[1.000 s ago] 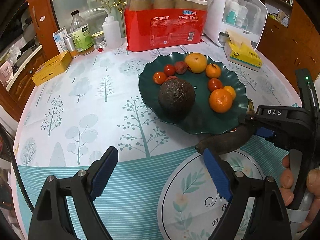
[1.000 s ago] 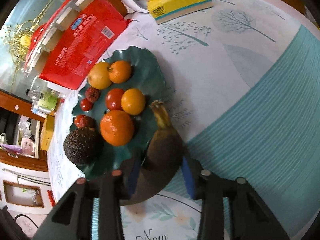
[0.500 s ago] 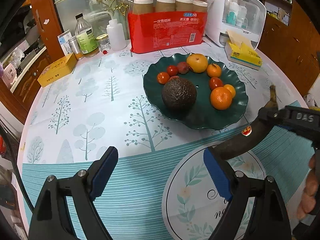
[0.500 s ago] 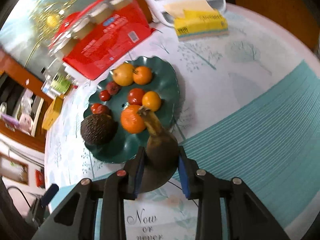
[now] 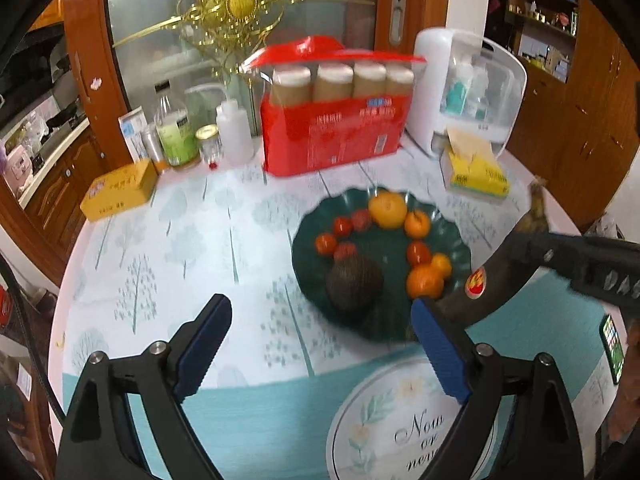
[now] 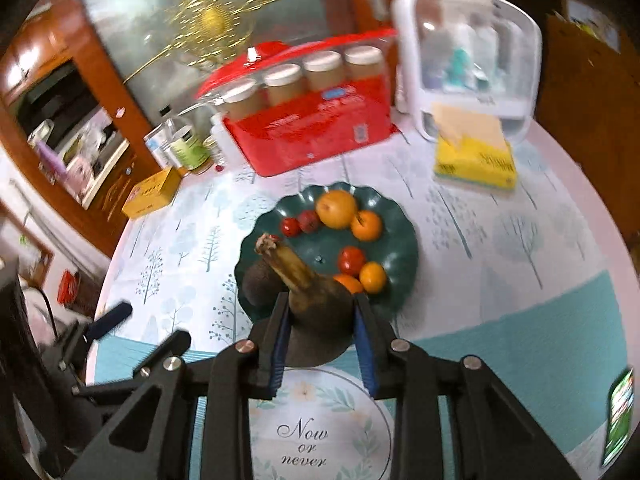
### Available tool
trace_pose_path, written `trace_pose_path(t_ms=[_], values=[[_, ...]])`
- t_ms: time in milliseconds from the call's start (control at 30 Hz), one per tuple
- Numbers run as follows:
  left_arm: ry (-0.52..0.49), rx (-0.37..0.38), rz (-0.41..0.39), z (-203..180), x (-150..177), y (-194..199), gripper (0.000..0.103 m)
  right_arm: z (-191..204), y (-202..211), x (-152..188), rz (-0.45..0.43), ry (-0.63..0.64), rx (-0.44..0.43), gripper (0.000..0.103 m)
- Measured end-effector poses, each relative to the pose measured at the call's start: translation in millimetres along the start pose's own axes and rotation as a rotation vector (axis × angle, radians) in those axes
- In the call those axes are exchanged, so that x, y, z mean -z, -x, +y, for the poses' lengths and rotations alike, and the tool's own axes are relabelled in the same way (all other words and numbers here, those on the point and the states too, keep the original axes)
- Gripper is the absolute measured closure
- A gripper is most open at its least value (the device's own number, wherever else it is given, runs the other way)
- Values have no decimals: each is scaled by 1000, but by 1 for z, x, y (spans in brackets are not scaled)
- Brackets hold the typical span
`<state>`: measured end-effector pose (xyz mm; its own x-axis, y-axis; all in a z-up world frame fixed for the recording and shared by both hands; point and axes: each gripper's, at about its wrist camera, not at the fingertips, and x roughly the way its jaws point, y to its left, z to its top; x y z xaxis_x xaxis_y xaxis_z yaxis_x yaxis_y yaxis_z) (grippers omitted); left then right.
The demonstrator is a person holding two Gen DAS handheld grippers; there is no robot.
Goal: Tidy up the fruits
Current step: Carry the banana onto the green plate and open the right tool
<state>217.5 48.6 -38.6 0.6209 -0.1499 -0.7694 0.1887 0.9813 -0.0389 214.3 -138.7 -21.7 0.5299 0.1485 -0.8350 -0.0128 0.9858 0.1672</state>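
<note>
Right gripper (image 6: 320, 336) clamped on a darkened, overripe banana (image 6: 316, 304), blue pads pressing both flanks of the thick end; stem end (image 6: 270, 245) projecting forward and upward, over the near rim of the green plate (image 6: 404, 240) in the right wrist view. Banana clear of the tablecloth, carried in the air near the plate's edge. In the left wrist view, same banana (image 5: 486, 292) crossing the right side of the picture, red sticker (image 5: 475, 283) facing the camera, lower tip close beside one finger (image 5: 438, 354) of the left gripper (image 5: 320, 350).

Left gripper jaws opening, wide apart, nothing between them; poised above the table (image 5: 168, 240) short of the plate.

Plate already bearing an avocado (image 5: 354, 284), a large orange (image 5: 387, 209), smaller oranges (image 5: 425, 280) and several tomatoes (image 5: 418, 252); open green surface left mainly at the centre and along the near right rim.

Step in hand, as judged: carrying the banana to the plate. Best done by holding the grip firm but not crushing, the skin looking soft; lowering the long fruit into the free strip along the rim, parallel to it, so as not to nudge the round fruit; releasing only once the banana rests on the plate. Risk: rolling off the scalloped edge if set too far out.

Pose: both grippers angled steeply downward toward the table; right one above and just beside the left; fingers of the holding hand (image 5: 628, 380) partly visible at the far right edge.
</note>
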Motion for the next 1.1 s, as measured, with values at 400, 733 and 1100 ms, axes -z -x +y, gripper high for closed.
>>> trace_pose_path(t_ms=[400, 733, 1100], values=[[14, 11, 40, 8, -38, -39, 12, 17, -89, -41, 219, 138, 36, 73], [80, -11, 100, 24, -46, -94, 12, 9, -144, -62, 227, 94, 24, 72], [161, -24, 155, 36, -47, -139, 5, -1, -166, -54, 208, 42, 10, 55]])
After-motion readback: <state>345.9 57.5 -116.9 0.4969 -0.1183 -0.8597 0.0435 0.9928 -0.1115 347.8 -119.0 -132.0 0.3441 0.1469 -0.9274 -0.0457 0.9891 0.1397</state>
